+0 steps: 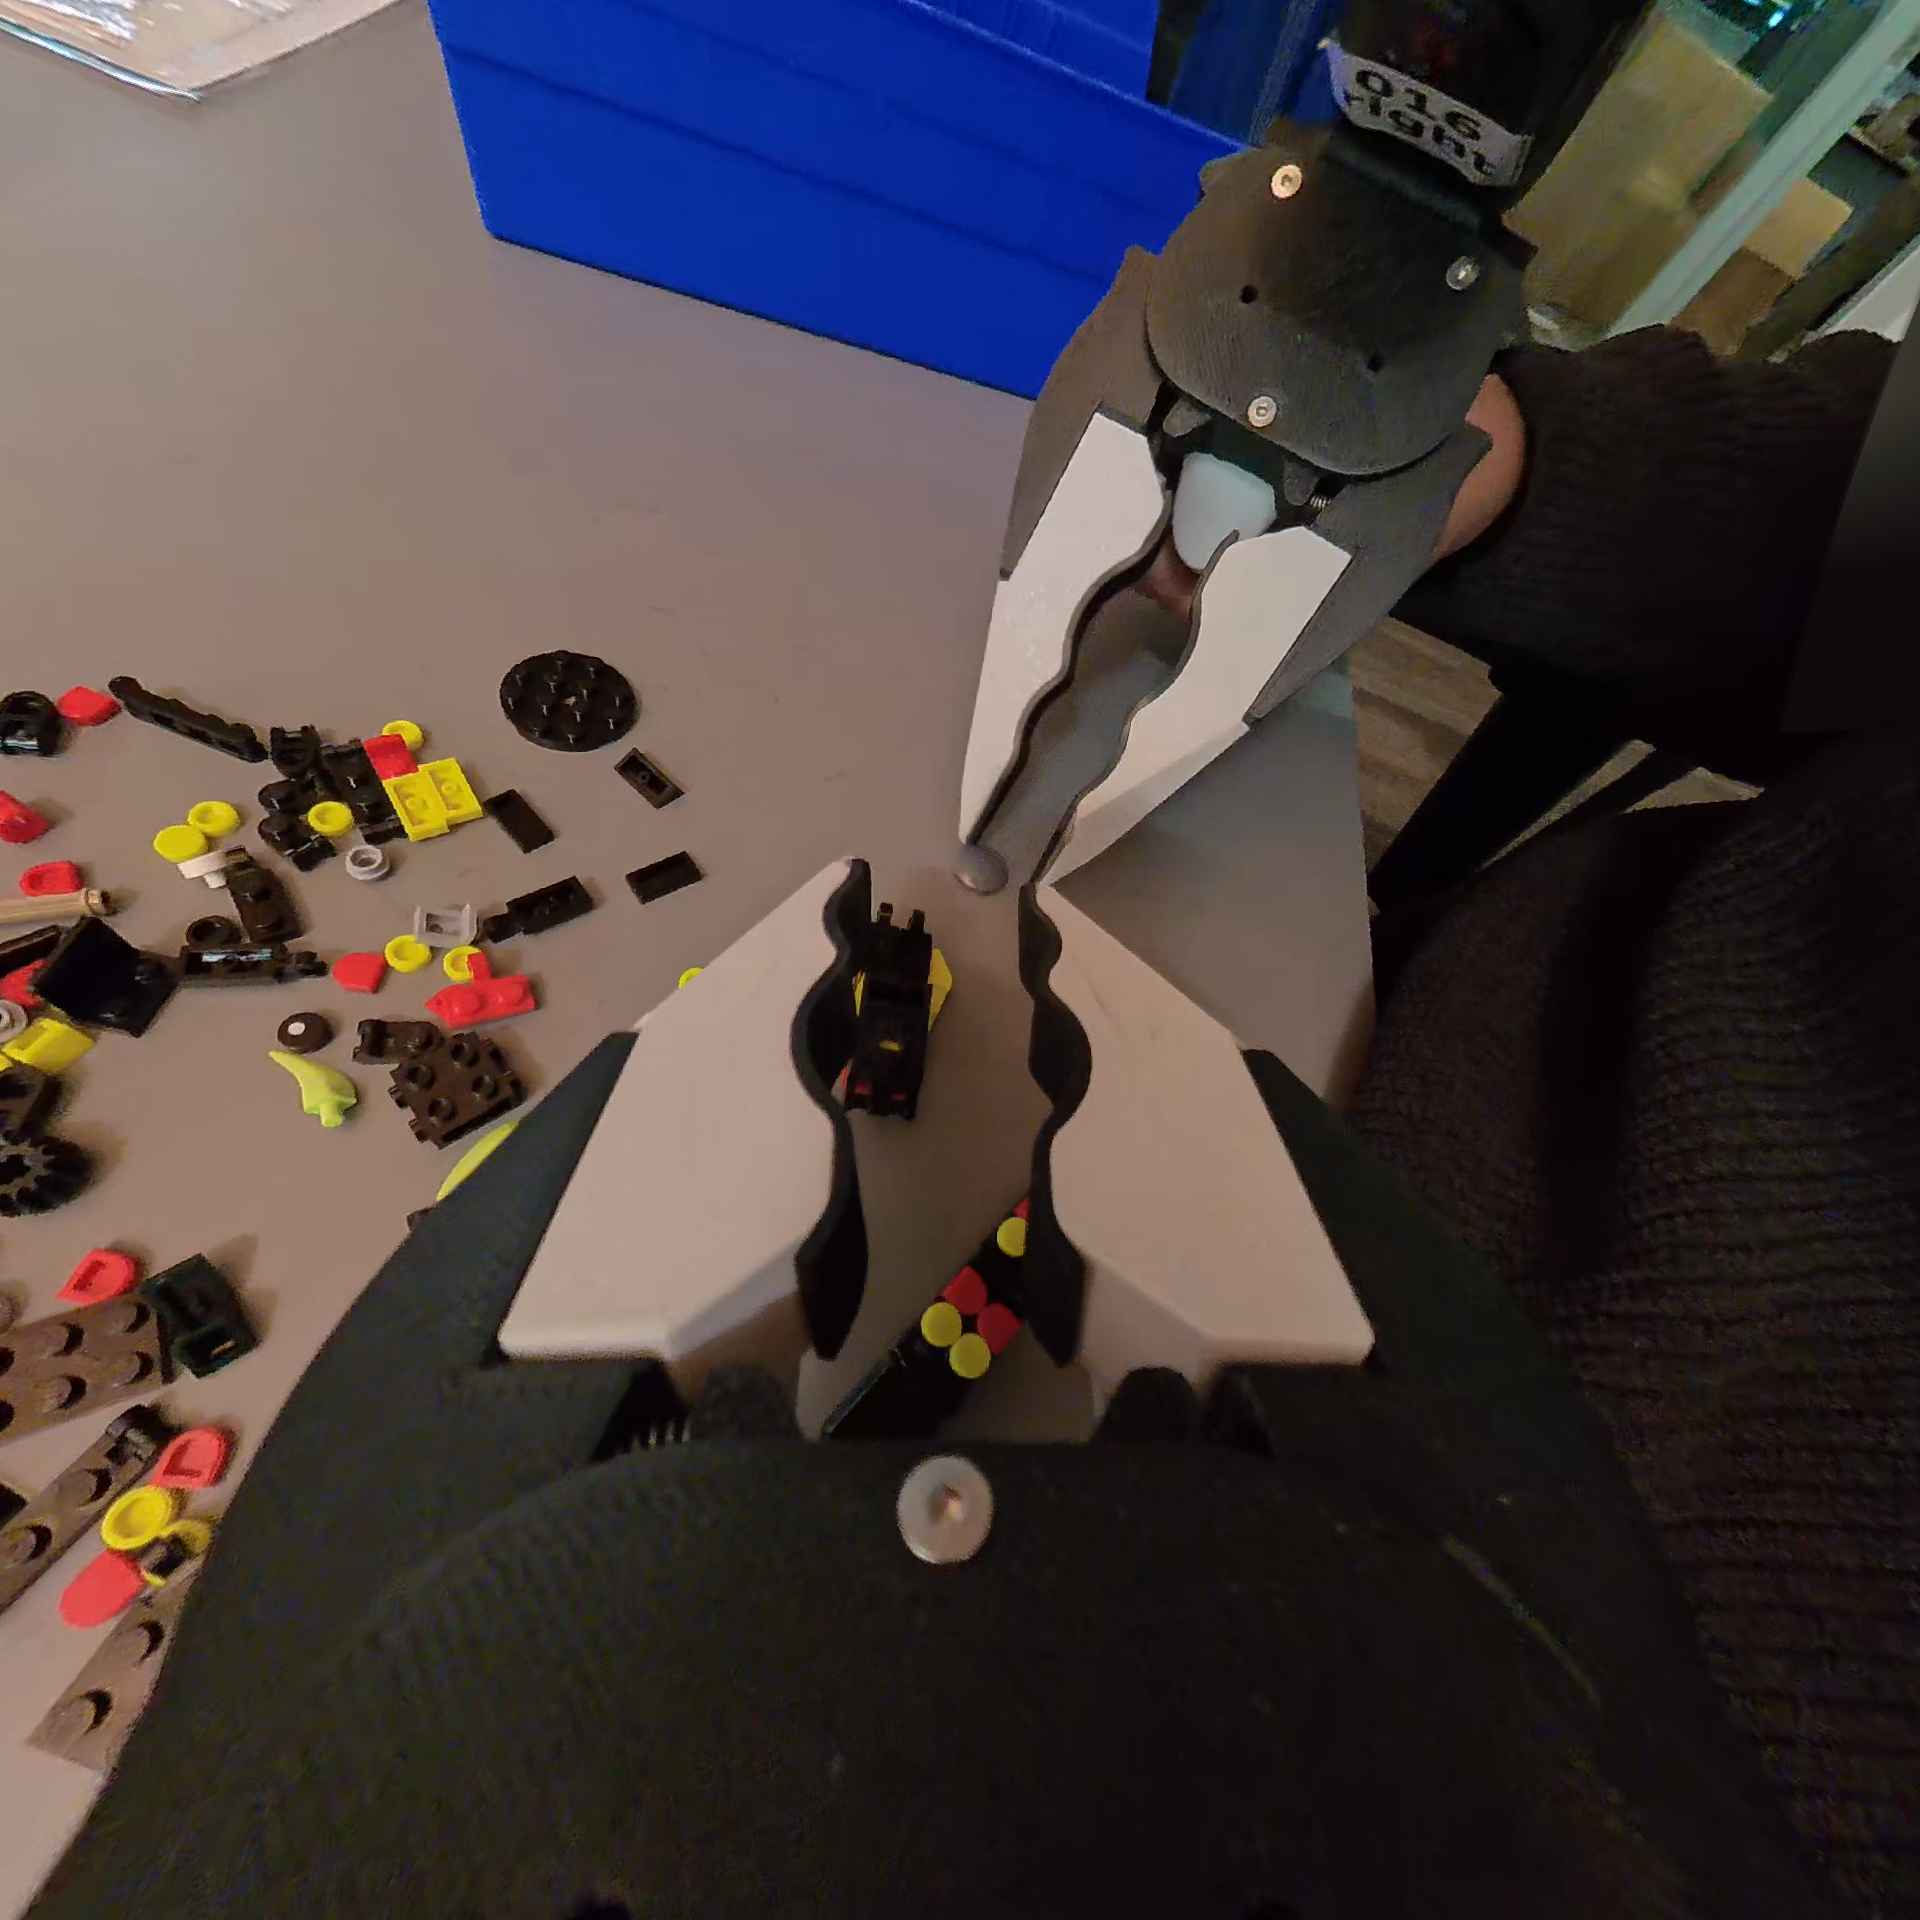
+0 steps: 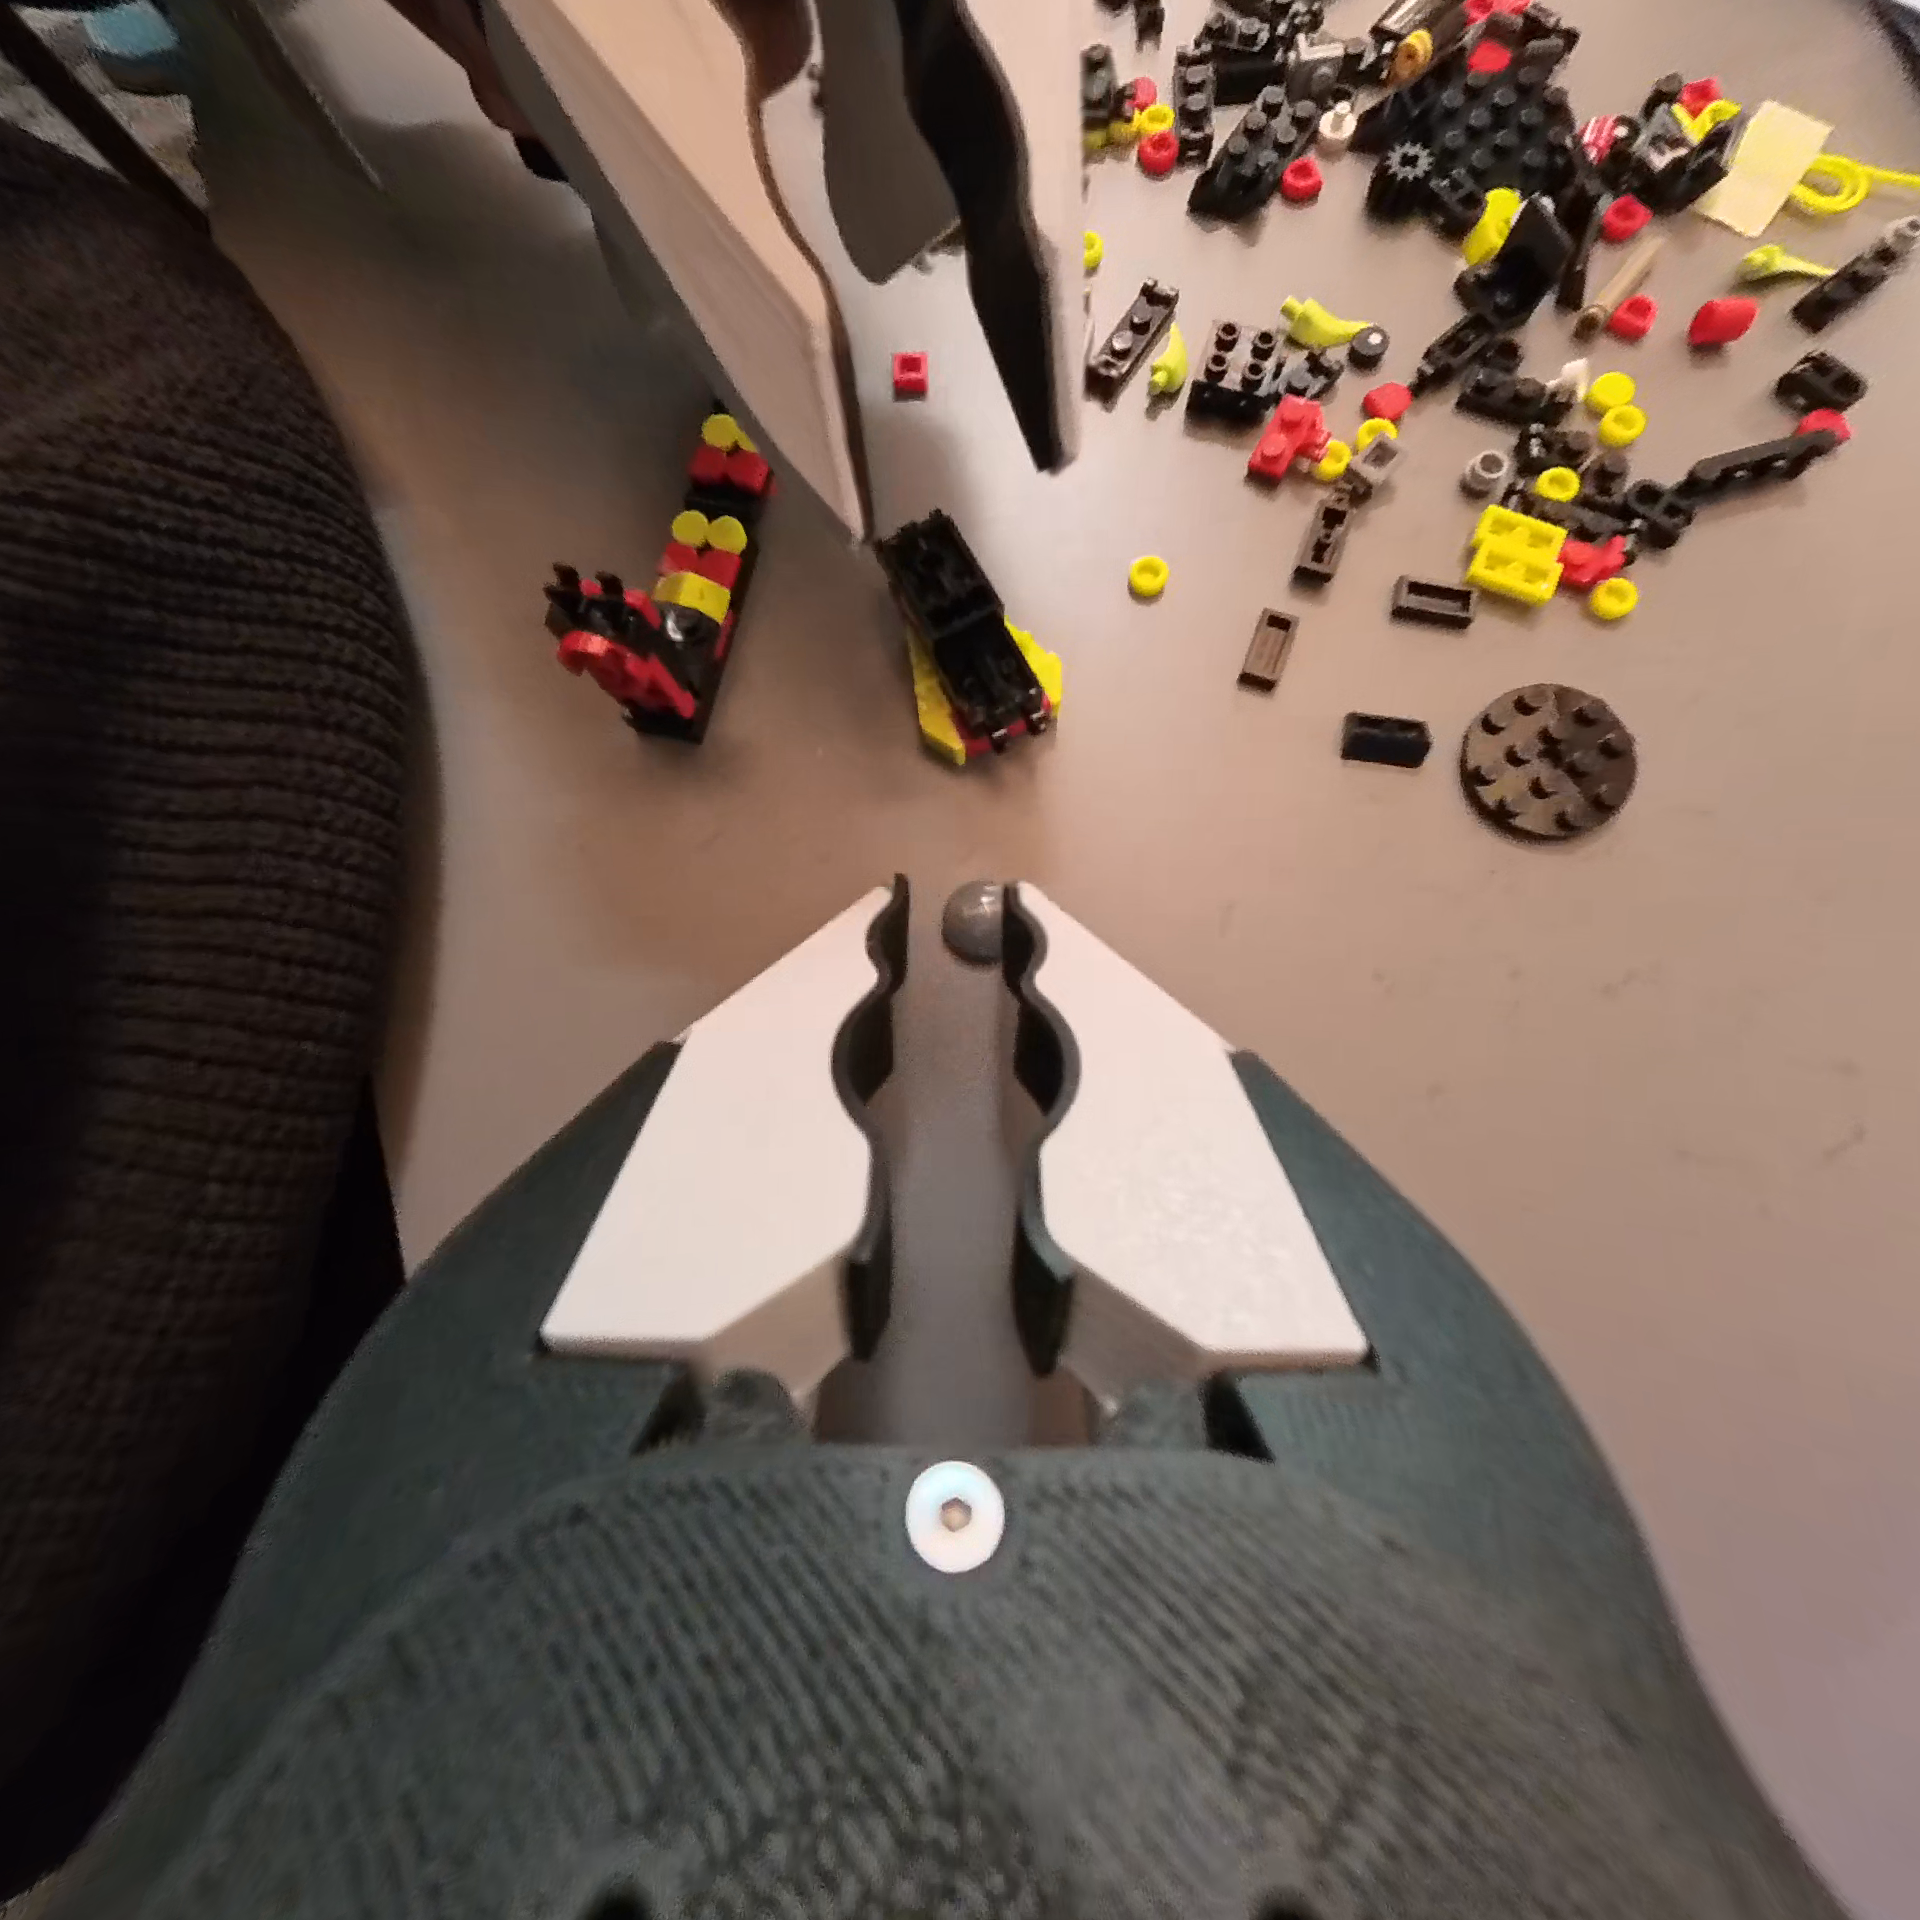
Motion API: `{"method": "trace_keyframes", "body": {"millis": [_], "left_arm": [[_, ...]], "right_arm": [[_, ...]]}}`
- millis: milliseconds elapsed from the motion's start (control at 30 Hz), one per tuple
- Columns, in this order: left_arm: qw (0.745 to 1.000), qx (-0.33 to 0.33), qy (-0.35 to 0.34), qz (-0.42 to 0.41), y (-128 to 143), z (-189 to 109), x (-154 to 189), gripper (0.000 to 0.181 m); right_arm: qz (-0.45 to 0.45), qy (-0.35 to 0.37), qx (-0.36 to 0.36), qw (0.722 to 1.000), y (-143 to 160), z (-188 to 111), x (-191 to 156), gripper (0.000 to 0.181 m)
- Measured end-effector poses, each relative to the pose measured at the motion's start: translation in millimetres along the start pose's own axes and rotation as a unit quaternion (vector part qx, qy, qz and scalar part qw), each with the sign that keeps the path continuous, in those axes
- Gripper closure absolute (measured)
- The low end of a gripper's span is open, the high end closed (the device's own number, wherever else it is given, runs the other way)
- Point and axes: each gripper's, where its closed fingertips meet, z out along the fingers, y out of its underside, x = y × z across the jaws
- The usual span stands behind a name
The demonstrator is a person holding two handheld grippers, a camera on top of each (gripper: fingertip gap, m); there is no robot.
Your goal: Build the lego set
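My left gripper (image 1: 940, 883) is open, its jaws wide apart. A small black, yellow and red lego assembly (image 1: 888, 1018) lies on the table between its fingers, close to the left one. It also shows in the right wrist view (image 2: 971, 644), just past the left gripper's tips (image 2: 951, 494). A second black assembly with red and yellow studs (image 2: 675, 603) lies beside it, partly under my left gripper (image 1: 977, 1309). My right gripper (image 2: 961, 888) is open only narrowly. A small grey round piece (image 2: 974, 920) lies on the table between its tips, near the right finger.
Loose black, red and yellow lego pieces (image 1: 364, 831) are spread over the grey table (image 1: 727, 468). A black round plate (image 2: 1548, 758) lies apart from them. A blue bin (image 1: 831, 156) stands at the back. A person's dark knit sleeve (image 1: 1662, 1143) runs along the table edge. The tips of one gripper are about 6 cm away from the tips of the other.
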Motion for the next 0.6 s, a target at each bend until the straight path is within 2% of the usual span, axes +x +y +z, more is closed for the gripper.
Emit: {"method": "trace_keyframes", "body": {"millis": [500, 600], "left_arm": [[1.0, 0.001, 0.002, -0.001, 0.2, 0.0, 1.4, 0.155], [1.0, 0.0, 0.003, -0.001, 0.5, 0.3, 1.6, 0.155]], "right_arm": [[-0.01, 0.015, -0.027, 0.999, 7.0, 6.7, 4.8, 0.162], [-0.017, 0.021, -0.029, 0.999, 6.8, 7.1, 5.1, 0.167]]}}
